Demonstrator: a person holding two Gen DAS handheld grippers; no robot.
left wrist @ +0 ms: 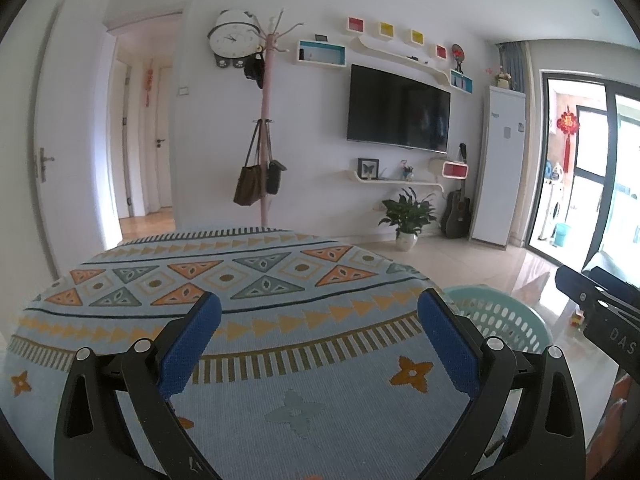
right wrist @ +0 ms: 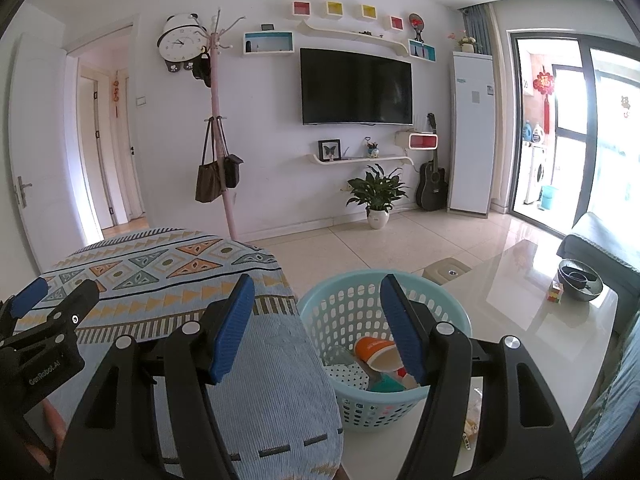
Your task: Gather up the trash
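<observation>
A pale teal plastic basket (right wrist: 352, 308) stands on the floor beside the patterned cloth-covered surface (right wrist: 168, 276). It holds an orange paper cup (right wrist: 374, 354), a dotted wrapper (right wrist: 348, 376) and other scraps. My right gripper (right wrist: 318, 328) is open and empty, hovering above the basket's near left rim. My left gripper (left wrist: 320, 340) is open and empty above the patterned cloth (left wrist: 256, 280); the basket's rim (left wrist: 500, 316) shows to its right. The left gripper also shows at the left edge of the right wrist view (right wrist: 44, 316).
A glossy low table (right wrist: 532, 312) on the right carries a dark bowl (right wrist: 580, 280) and a small coloured cube (right wrist: 555, 292). A potted plant (right wrist: 378, 196), guitar (right wrist: 431, 184) and coat stand (right wrist: 220, 160) line the far wall. A sofa (right wrist: 600, 240) is at the right.
</observation>
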